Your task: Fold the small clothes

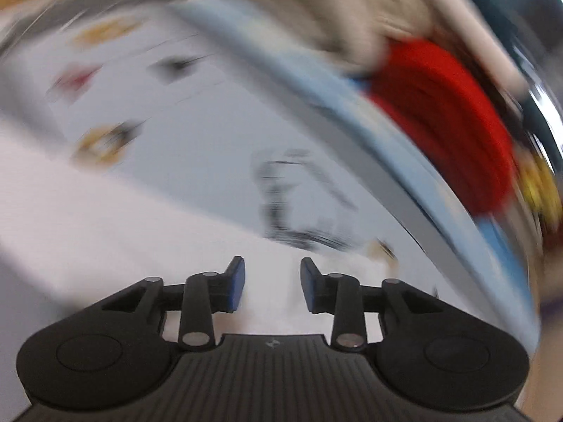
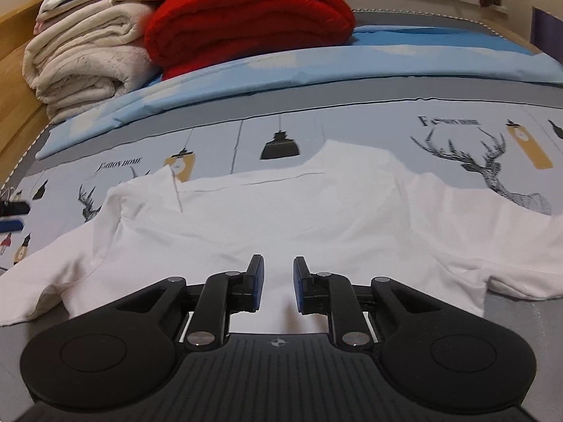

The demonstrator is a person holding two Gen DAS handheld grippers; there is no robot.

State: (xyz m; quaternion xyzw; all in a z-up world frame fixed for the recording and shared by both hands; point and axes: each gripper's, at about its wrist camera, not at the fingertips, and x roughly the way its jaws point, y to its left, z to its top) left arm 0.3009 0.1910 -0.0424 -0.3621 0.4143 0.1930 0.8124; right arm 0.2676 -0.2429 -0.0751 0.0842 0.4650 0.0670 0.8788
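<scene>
Beyond white shirt (image 2: 274,218): red blanket (image 2: 246,14), cream blanket (image 2: 84,66) | both claws (image 1: 272,286) (image 2: 278,285) agape, empty

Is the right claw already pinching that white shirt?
No: the right gripper has its jaws apart above the white shirt, with nothing held between them.

1 white shirt (image 2: 281,218) just ahead of right claw. Beyond it: 1 red blanket (image 2: 246,14), 1 cream blanket (image 2: 84,59), 2 deer prints, 2 yellow plush toys.
</scene>
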